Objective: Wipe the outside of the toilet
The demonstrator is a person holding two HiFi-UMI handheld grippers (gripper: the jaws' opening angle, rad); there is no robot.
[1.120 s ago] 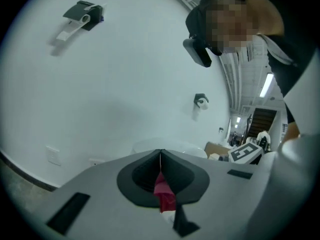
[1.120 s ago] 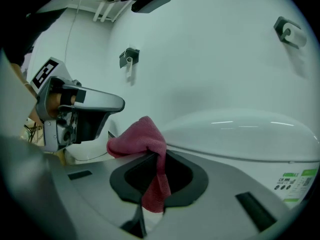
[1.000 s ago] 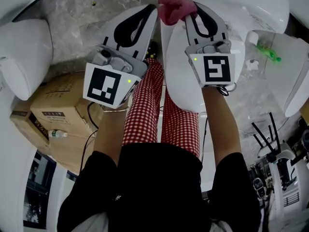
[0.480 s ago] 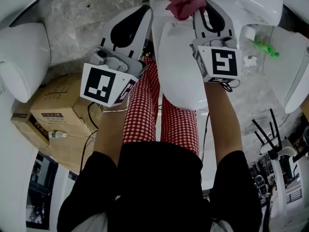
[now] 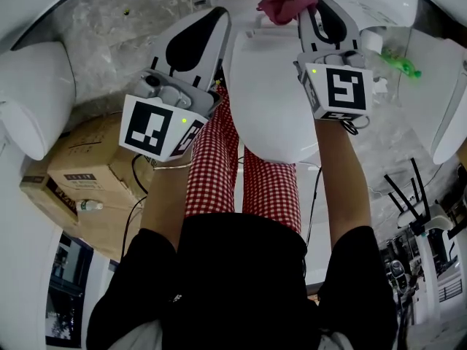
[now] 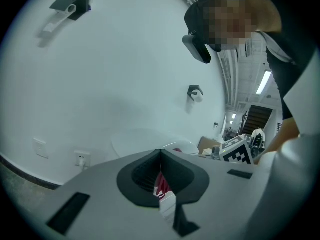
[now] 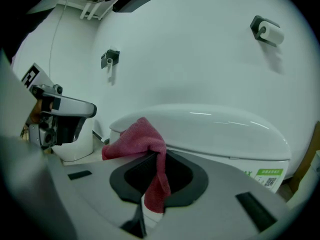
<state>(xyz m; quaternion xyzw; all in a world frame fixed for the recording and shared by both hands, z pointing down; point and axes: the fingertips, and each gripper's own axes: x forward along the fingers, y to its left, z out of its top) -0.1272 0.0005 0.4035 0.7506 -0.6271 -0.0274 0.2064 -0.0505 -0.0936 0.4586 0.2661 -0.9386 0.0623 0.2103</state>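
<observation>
A white toilet [image 5: 270,86] stands in front of me, its closed lid [image 7: 200,126] wide and glossy in the right gripper view. My right gripper [image 5: 308,7] is shut on a pink-red cloth [image 5: 284,1], which it holds against the toilet's far end by the tank. The cloth [image 7: 142,141] is bunched over the shut jaws of that gripper [image 7: 160,158], and a strip of it hangs down between them. My left gripper [image 5: 219,17] hovers left of the toilet, shut and empty. In its own view the gripper [image 6: 160,152] has its jaw tips meeting.
Cardboard boxes [image 5: 84,166] with a small bottle [image 5: 91,205] sit on the floor at left. Other white toilets stand at far left [image 5: 33,93] and far right [image 5: 449,108]. A green object [image 5: 398,65] lies right of the toilet. A paper holder [image 7: 267,30] hangs on the wall.
My right gripper has moved the cloth to the right and farther along the back of the toilet. The left gripper has kept its place beside the bowl.
</observation>
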